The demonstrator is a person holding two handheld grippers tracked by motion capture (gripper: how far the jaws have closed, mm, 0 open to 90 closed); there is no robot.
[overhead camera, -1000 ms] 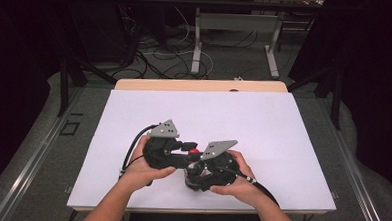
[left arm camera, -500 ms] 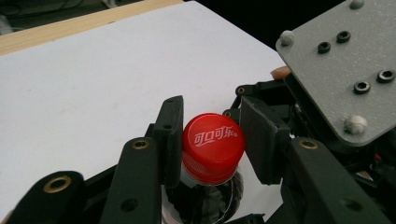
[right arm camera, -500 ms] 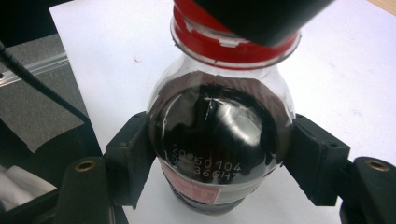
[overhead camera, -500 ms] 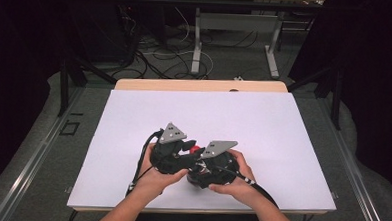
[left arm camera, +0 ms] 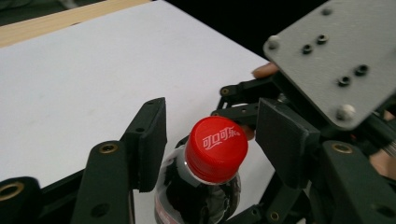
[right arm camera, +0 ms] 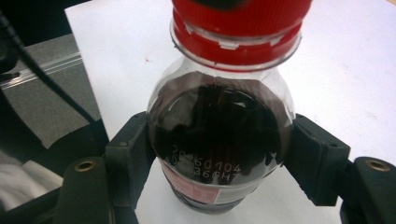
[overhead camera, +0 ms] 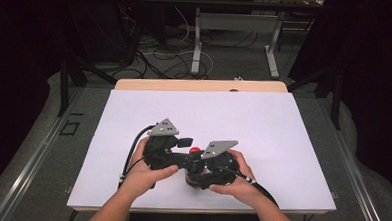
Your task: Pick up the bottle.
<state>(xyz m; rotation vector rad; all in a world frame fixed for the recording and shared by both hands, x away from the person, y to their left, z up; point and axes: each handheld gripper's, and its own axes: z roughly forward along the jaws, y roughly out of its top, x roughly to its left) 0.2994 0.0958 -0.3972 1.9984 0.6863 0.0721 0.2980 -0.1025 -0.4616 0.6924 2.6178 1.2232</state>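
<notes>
Here the small clear plastic bottle of dark cola [right arm camera: 219,135] stands on the white surface [overhead camera: 263,123], clamped at its shoulder by the right claw [right arm camera: 219,154] to steady it. The left claw [left arm camera: 210,140], jaws just opening, brackets the red screw cap [left arm camera: 215,148] without pressing.

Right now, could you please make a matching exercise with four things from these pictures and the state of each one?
Things:
1. bottle cap
2. left gripper
3. right gripper
4. table cover

States:
A. shut on the bottle
B. white and flat
C. red, sitting on the bottle
D. jaws apart on both sides of the cap, just been opening

Pairs: 1-C, 2-D, 3-A, 4-B
</notes>
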